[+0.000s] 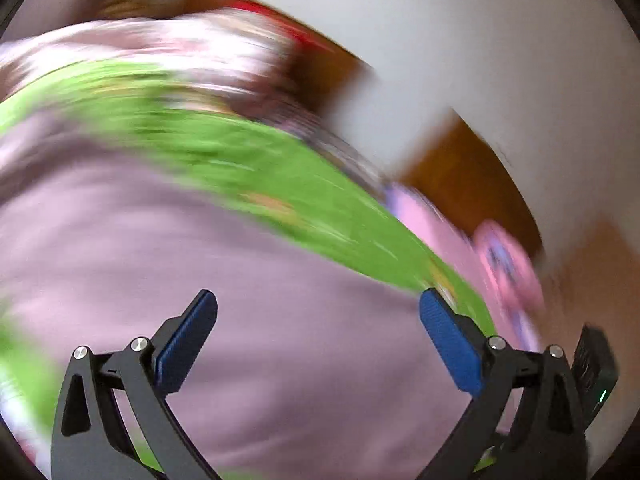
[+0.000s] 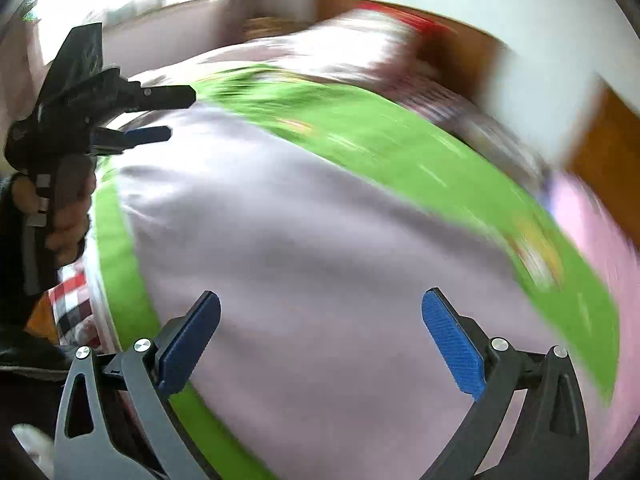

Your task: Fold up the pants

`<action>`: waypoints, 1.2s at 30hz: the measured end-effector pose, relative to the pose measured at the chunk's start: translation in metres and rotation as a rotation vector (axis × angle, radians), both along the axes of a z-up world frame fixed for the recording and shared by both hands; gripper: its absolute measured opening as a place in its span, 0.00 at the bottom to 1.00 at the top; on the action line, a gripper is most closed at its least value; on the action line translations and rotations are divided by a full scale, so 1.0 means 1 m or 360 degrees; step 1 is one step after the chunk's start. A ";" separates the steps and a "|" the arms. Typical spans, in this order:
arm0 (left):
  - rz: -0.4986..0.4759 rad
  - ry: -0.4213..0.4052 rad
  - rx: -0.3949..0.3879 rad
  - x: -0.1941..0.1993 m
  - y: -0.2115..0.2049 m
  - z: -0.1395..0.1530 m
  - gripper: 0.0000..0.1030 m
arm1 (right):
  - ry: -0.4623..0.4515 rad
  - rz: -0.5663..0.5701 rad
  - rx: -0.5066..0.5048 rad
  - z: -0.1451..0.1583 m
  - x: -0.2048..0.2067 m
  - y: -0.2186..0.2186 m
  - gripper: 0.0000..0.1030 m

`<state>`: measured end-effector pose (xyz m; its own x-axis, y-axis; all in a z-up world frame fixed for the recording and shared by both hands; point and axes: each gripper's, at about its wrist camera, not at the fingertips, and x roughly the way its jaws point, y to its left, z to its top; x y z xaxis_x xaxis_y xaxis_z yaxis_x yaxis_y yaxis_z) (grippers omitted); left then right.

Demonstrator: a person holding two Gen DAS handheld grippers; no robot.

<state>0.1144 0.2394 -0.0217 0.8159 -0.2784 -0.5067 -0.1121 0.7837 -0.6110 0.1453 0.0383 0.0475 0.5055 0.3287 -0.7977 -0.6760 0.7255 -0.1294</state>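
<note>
Beneath my left tool and right tool, both spread apart and empty, pale lilac pants lie blurred on green bedding.

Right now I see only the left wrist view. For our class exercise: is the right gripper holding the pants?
Observer: No. The right gripper is open above the lilac pants, with nothing between its fingers.
Operator: Where is my left gripper from there?
Observer: The left gripper is up to the left, near the pants' far edge, held in a hand.
Operator: Anything else on that side?
Observer: A red-and-white checked cloth lies past the green sheet.
</note>
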 end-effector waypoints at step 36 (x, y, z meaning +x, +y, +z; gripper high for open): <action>0.0193 0.0016 -0.0887 0.022 0.209 -0.081 0.41 | 0.0088 0.0950 0.0039 -0.043 0.017 0.286 0.48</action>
<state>0.1366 0.4484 -0.1029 0.8545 -0.4107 -0.3180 -0.1889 0.3246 -0.9268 0.1623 0.3247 0.0045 0.1857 0.5616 -0.8063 -0.9728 0.2207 -0.0704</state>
